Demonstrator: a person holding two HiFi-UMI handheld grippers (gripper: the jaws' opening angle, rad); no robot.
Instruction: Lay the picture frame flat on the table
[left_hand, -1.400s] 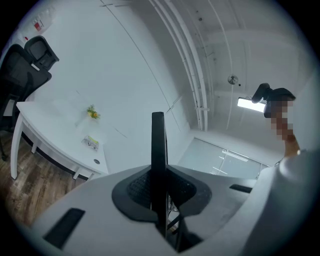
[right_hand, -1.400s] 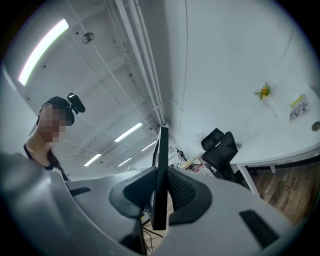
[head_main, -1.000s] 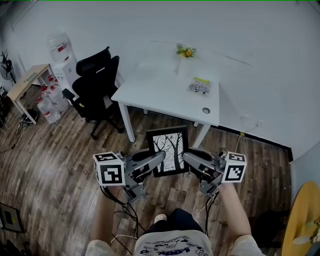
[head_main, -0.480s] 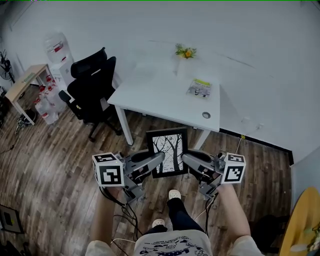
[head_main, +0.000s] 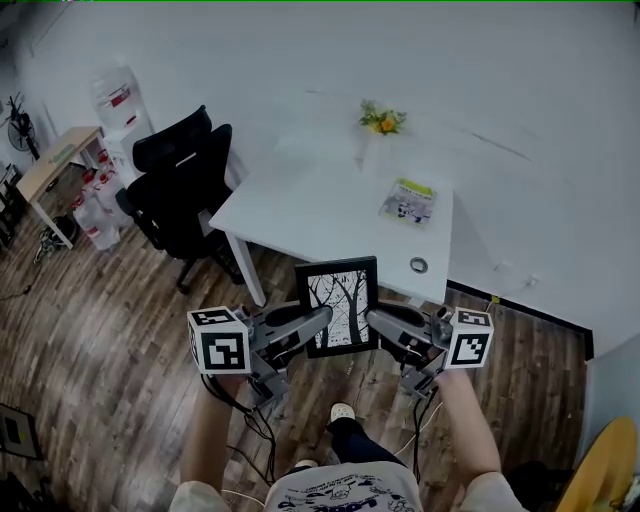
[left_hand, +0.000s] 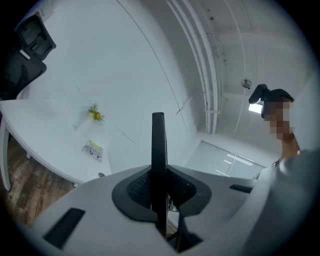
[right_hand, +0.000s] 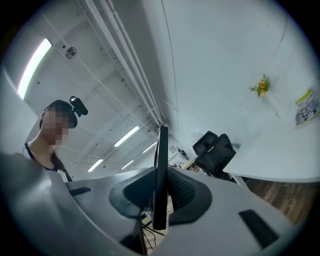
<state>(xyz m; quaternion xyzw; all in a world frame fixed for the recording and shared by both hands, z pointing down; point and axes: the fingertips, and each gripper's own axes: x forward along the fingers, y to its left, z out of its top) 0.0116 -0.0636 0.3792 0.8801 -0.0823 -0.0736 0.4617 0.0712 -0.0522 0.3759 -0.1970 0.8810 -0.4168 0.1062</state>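
White wall (head_main: 520, 90) and white table (head_main: 330, 215) look much the same at the top of the head view, so the table's far edge is hard to see. A yellow thing (head_main: 600, 470) at the lower right is cut off, and I cannot tell what it is. Both gripper views show only the thin dark edge of the frame (head_main: 338, 305), not its picture.

Brown wood floor (head_main: 120, 330) fills the left and bottom. A black chair (head_main: 185, 190) stands at the table's left end. Flowers (head_main: 383, 120), a packet (head_main: 408, 200) and a small ring (head_main: 418, 265) sit on the table.

The frame is in the air just below the middle of the head view, in front of the table's near edge. It stands up, long side up and down, leaning a little. Its tree picture faces the camera. The left gripper (head_main: 320, 318) pinches its left edge and the right gripper (head_main: 372, 318) pinches its right edge, jaws pressed on it.
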